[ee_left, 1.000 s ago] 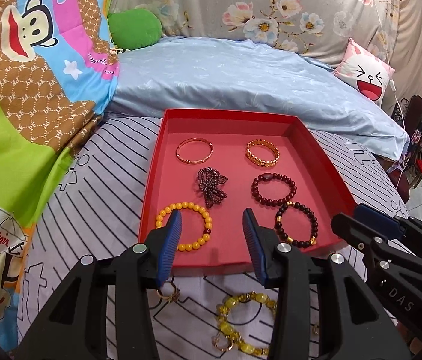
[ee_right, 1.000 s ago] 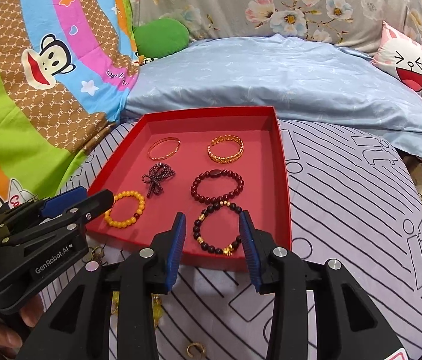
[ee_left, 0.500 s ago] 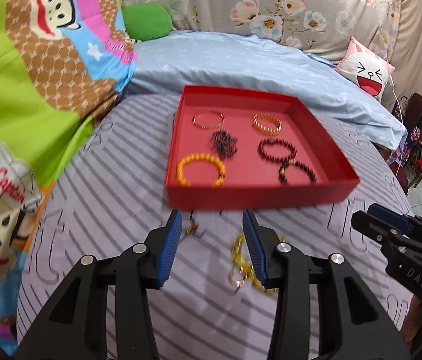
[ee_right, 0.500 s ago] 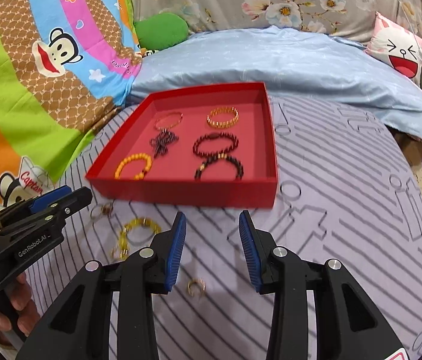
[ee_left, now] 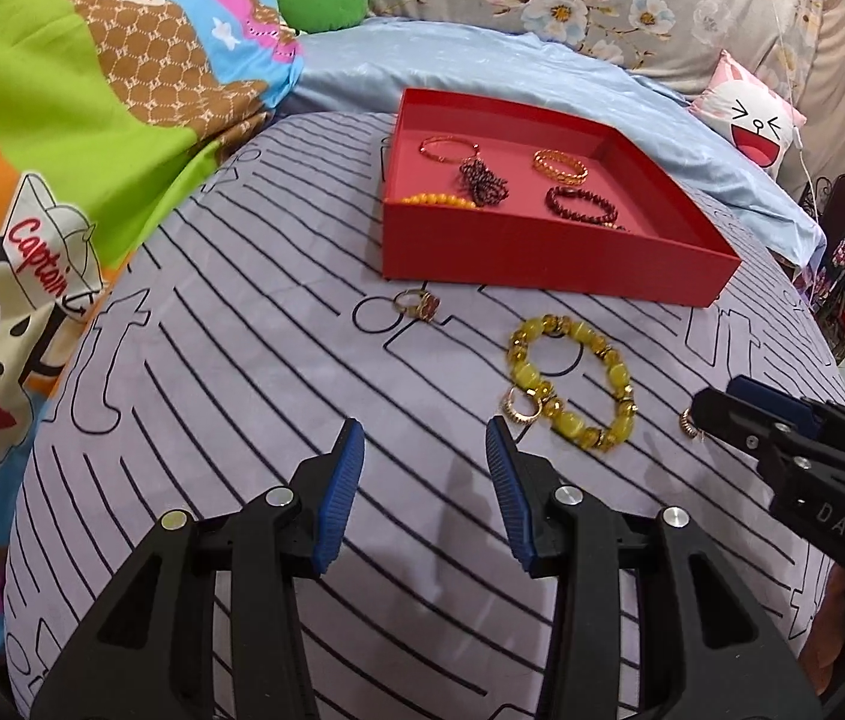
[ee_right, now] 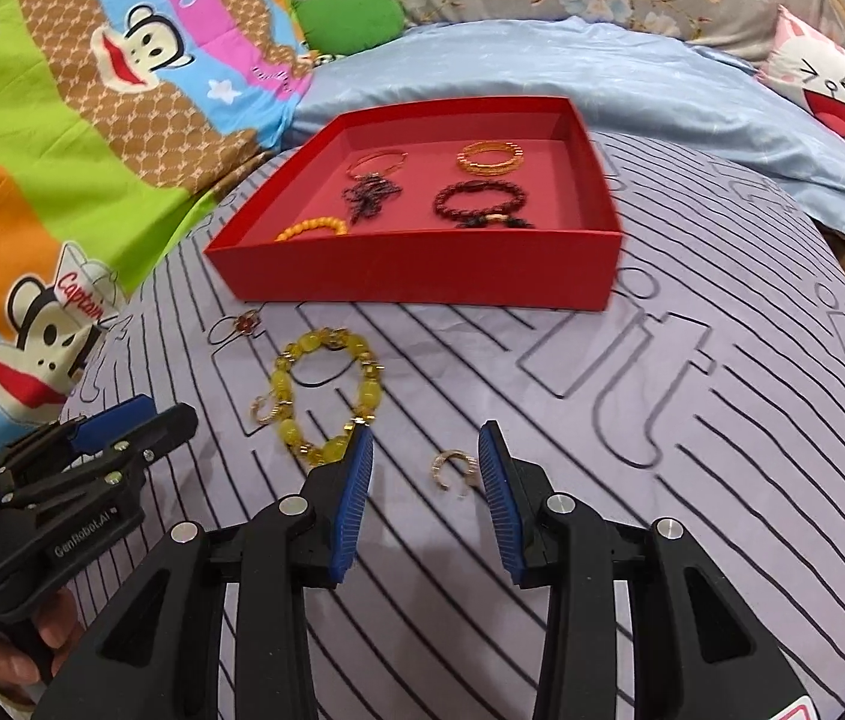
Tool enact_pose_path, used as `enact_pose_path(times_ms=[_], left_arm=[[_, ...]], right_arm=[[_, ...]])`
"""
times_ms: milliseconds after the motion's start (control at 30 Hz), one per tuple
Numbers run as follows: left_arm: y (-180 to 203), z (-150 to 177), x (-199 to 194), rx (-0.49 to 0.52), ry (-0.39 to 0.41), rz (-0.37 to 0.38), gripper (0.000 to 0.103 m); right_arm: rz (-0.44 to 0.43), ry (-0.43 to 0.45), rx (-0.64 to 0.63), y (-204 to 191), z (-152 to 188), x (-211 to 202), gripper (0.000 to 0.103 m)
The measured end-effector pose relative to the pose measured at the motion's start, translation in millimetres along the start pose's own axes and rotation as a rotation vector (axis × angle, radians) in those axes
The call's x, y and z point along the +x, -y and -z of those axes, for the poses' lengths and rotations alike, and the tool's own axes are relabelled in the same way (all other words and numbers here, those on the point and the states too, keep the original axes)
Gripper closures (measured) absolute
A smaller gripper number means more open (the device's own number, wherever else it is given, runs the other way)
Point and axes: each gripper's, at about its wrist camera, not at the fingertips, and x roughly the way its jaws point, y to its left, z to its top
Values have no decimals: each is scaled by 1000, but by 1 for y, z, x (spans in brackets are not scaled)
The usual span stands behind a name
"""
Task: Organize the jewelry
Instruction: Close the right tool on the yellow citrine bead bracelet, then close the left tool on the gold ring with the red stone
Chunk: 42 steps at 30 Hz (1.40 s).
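Observation:
A red tray (ee_left: 542, 267) (ee_right: 422, 270) on the striped bedsheet holds several bracelets. In front of it lie a yellow bead bracelet (ee_left: 614, 372) (ee_right: 287, 384), a ring with a red stone (ee_left: 419, 304) (ee_right: 242, 324), a small gold ring (ee_left: 520, 407) (ee_right: 263, 409) against the bracelet, and a gold ear cuff (ee_right: 452, 468) (ee_left: 688, 423). My left gripper (ee_left: 425, 444) is open and empty over bare sheet, left of the yellow bracelet. My right gripper (ee_right: 425, 450) is open, with the ear cuff lying between its fingers, apart from both pads.
A cartoon monkey blanket (ee_left: 62, 120) is piled on the left, and a light blue quilt (ee_right: 542, 72) lies behind the tray. A pink cat pillow (ee_left: 746, 120) sits at the back right. The bed edge falls away on the right.
Both grippers have pulled back from over the tray and sunk toward the sheet. The loose jewelry in front of the tray is now ahead of the fingers, and the ear cuff lies between the right ones.

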Motion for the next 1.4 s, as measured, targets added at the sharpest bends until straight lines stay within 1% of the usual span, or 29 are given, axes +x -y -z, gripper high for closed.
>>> enact_pose_path(times_ms=[233, 467, 600, 667, 733, 1133, 1400], left_arm=[[-7, 1, 3, -15, -5, -12, 63], [-11, -2, 7, -24, -9, -14, 63], [-11, -4, 9, -22, -11, -14, 63], [-11, -5, 10, -23, -10, -12, 63], [-10, -8, 11, -22, -8, -12, 63], [-5, -31, 29, -9, 7, -14, 63], [-1, -50, 52, -19, 1, -8, 63]], right_arm=[[-3, -12, -43, -18, -10, 24, 67], [5, -30, -58, -22, -16, 42, 67], [24, -31, -74, -22, -14, 47, 74], [50, -28, -98, -22, -11, 46, 86], [47, -32, -92, -19, -9, 44, 94], [23, -56, 9, 5, 5, 29, 94], [9, -64, 22, 6, 3, 31, 93]])
